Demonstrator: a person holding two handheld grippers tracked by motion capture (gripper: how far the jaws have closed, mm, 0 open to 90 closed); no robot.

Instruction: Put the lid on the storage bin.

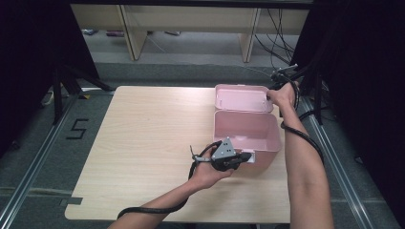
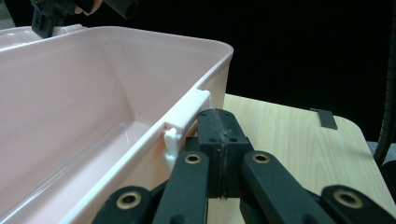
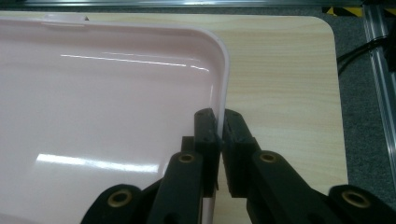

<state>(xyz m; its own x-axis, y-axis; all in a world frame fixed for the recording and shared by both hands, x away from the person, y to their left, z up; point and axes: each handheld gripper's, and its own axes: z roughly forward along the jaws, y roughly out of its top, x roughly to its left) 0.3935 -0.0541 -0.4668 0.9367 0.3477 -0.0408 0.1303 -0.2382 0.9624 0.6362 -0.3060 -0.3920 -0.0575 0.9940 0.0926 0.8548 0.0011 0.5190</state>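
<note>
Pink box [image 1: 248,131] open | left gripper [image 2: 218,140] jaws closed | right gripper [image 3: 218,135] clamps lid [image 3: 107,116] rim

Three cameras on one pink box

My high view looks forward and down over the whole table [image 1: 143,157]; both gripper views sit very close, one along the box [image 2: 93,93] front rim, one along its lid [image 3: 102,116] edge.
</note>
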